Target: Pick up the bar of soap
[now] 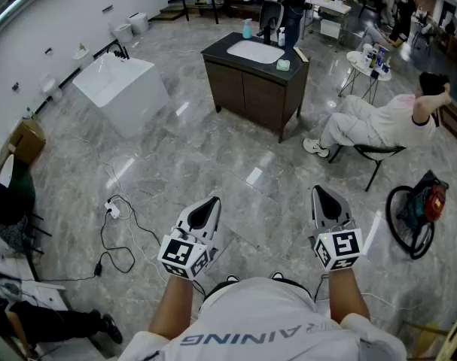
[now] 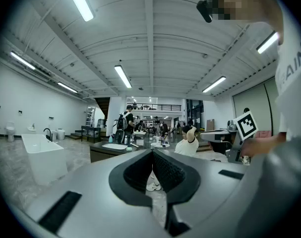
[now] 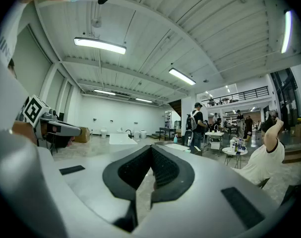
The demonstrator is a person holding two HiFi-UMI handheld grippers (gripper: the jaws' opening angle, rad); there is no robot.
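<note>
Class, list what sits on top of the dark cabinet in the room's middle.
The dark cabinet carries a white basin, a blue bottle and a small pale green item, perhaps the soap. Other things at its far edge are too small to tell.

Left gripper (image 1: 210,201): held low in front of the body, pointing forward and slightly to the right. Jaws are together at the tips with nothing between them, as its own view confirms (image 2: 151,155). Left marker cube (image 1: 181,255) sits at the rear, just ahead of the wrist.

Right gripper (image 1: 323,191): level with the left, well apart from it, pointing forward. Jaws are likewise together and empty (image 3: 150,150). Right marker cube (image 1: 338,248) sits at the rear.

Left forearm (image 1: 172,307): bare, angled up and inward toward its gripper.

Right forearm (image 1: 348,295): bare, running nearly straight forward.

White shirt (image 1: 267,323): covers the torso at the bottom of the head view, between both forearms.
</note>
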